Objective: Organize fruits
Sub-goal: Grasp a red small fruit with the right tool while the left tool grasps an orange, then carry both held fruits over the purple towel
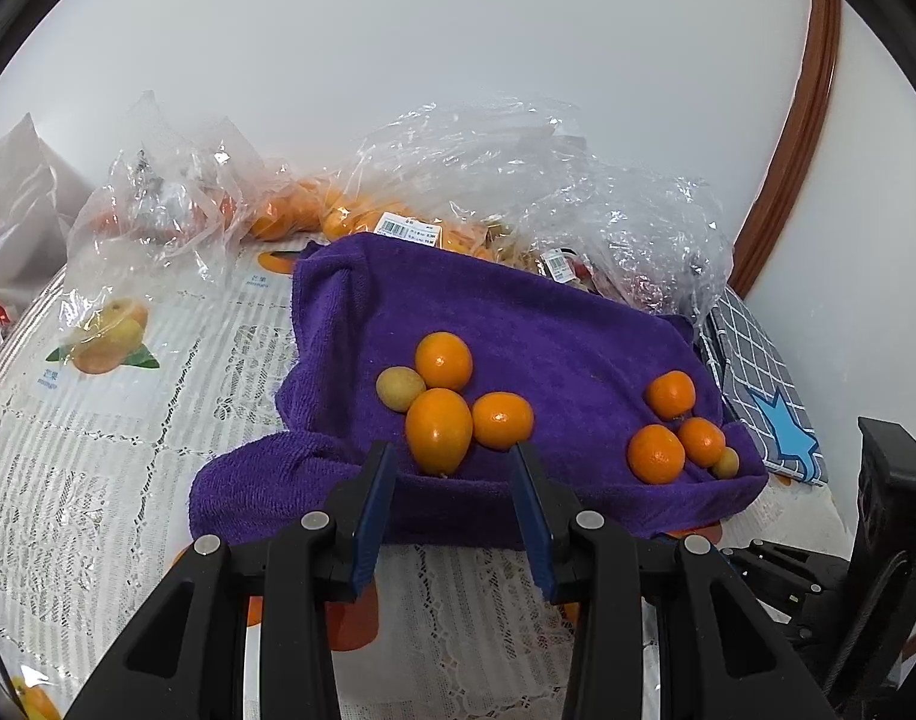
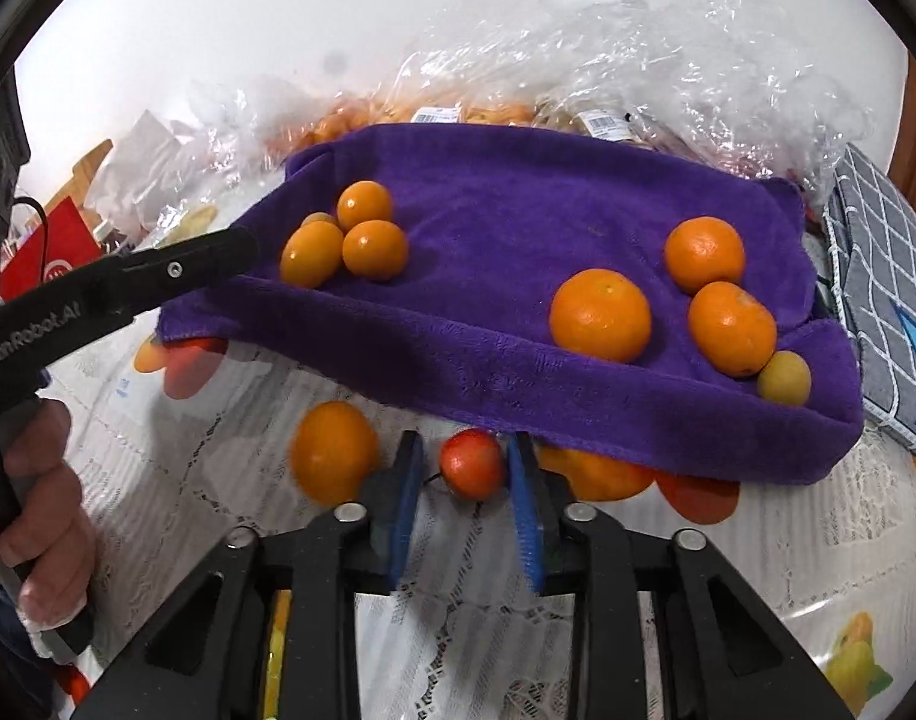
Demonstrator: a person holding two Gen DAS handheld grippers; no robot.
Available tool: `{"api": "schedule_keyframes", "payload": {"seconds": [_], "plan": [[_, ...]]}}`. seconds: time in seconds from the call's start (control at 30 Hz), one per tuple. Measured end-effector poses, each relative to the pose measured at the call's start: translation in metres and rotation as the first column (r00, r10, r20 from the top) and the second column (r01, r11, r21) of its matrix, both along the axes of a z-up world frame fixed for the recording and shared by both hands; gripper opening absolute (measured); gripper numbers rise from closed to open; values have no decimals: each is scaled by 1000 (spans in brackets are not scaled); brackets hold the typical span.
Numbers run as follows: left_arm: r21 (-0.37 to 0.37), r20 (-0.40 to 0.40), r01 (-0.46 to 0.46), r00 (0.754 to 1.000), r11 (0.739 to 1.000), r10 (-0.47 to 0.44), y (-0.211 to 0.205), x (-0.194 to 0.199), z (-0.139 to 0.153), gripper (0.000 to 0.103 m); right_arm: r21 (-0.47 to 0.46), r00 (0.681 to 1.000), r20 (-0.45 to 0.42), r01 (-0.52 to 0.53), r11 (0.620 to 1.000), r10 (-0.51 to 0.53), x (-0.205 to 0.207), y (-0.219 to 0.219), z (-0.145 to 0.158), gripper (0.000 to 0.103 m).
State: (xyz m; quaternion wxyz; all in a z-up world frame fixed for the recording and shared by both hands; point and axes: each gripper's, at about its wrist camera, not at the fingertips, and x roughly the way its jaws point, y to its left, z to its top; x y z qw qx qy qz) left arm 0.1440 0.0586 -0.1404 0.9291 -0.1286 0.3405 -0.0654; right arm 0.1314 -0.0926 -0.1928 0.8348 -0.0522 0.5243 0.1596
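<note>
A purple towel (image 1: 517, 324) (image 2: 517, 228) lies on the table with two groups of fruit. The left group (image 1: 440, 414) (image 2: 344, 240) is three orange kumquats and a yellow-brown fruit (image 1: 399, 387). The right group (image 1: 673, 426) (image 2: 661, 300) is three mandarins and a small yellow-brown fruit (image 2: 783, 377). My left gripper (image 1: 452, 480) is open and empty at the towel's near edge, just before the left group. My right gripper (image 2: 466, 468) is shut on a small red fruit (image 2: 471, 463) above the tablecloth, in front of the towel.
Clear plastic bags (image 1: 505, 180) (image 2: 637, 60) with more oranges and labelled packs lie behind the towel. A grey checked cloth (image 1: 757, 384) (image 2: 877, 300) is at the right. The lace tablecloth (image 1: 128, 450) has printed fruit pictures. The left gripper's body (image 2: 110, 288) crosses the right wrist view.
</note>
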Motion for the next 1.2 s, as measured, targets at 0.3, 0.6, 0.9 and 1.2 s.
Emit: {"api": "schedule_keyframes", "payload": {"seconds": [0.3,0.6,0.9,1.2], "plan": [[-3,-11,98,995,995,-98,-16,-4,-2,38,32,994,60,86,996,-87,-8,-42,14,23],[37,-98,288,954,957,-284,-56,-16,-15,39,63,978,70,194,979,-198,-15,-93,18,23],[53,-124,330,939,942,-322,-67,-20,-21,45,53,979,76,184,982,-188,-17,-92,18,23],[52,-139,352,929,935,-342,-75,-20,-24,33,60,980,74,183,981,-187,-15,-92,18,23]]}}
